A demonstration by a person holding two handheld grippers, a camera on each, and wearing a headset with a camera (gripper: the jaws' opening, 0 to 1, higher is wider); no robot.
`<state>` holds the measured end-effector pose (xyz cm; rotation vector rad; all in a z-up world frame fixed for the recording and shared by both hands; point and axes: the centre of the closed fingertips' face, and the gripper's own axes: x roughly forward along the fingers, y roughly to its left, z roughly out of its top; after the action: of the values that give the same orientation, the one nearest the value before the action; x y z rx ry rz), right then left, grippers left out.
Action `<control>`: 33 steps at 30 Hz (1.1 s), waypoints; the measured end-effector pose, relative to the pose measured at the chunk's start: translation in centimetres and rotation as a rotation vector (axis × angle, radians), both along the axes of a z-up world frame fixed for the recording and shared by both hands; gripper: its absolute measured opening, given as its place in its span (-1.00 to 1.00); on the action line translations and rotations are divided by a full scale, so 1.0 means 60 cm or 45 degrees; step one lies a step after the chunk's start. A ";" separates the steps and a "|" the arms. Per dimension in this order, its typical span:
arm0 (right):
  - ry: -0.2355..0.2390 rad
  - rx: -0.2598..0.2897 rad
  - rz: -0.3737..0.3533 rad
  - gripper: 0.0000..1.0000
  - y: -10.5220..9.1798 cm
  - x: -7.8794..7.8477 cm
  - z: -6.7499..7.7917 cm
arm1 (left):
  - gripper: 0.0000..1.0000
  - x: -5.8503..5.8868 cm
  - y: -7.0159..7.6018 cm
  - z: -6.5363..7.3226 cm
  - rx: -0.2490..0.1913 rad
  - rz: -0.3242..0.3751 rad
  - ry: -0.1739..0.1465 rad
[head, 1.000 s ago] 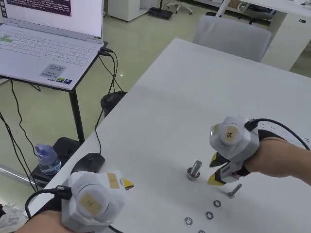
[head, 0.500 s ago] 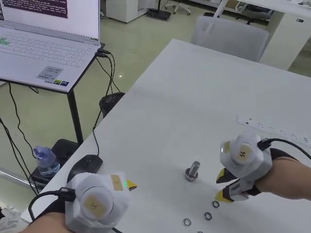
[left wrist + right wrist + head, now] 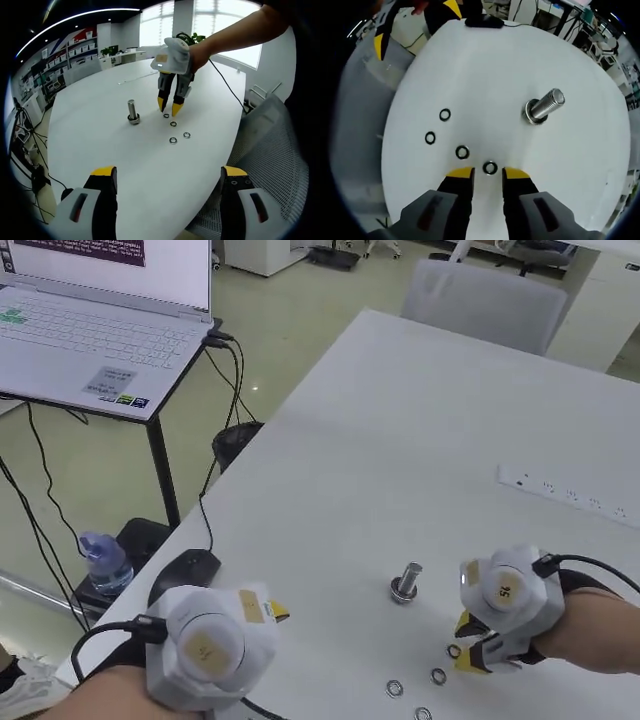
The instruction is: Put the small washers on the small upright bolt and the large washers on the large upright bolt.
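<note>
Down in the head view, the right hand-held gripper (image 3: 468, 646) points its yellow tips at the smooth white table (image 3: 400, 440), and one washer (image 3: 454, 651) lies flat between them, not clamped. The other washers (image 3: 438, 676), thin metal rings, lie loose just beside it, and the upright bolt (image 3: 405, 583), grey and threaded, stands near on a wide base. The left hand-held gripper (image 3: 275, 613) hovers at the table's near edge, well apart from them. A power strip (image 3: 570, 495) lies farther back, a grey chair (image 3: 485, 305) stands at the far end, and an open laptop (image 3: 90, 330) sits on a stand beside the table. From the left gripper view, its own jaws stand wide apart, holding nothing. From the right gripper view, its jaws are slightly apart, with the washer (image 3: 490, 167) just ahead of the gap and the bolt (image 3: 543, 106) tilting away beyond.
</note>
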<state>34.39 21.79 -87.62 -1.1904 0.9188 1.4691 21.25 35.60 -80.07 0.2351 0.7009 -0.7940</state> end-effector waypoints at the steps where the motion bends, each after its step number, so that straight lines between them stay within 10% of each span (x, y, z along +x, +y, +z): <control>1: -0.003 0.002 -0.004 -0.56 0.000 0.001 -0.001 | 0.69 0.000 0.000 0.000 0.003 -0.003 -0.002; 33: 0.012 -0.032 -0.167 -0.76 0.001 -0.003 -0.006 | 0.60 -0.007 -0.007 0.005 0.000 -0.010 0.010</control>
<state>34.20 21.83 -87.96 -1.1210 1.0053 1.3630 20.85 35.21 -79.80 0.2349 0.7077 -0.8024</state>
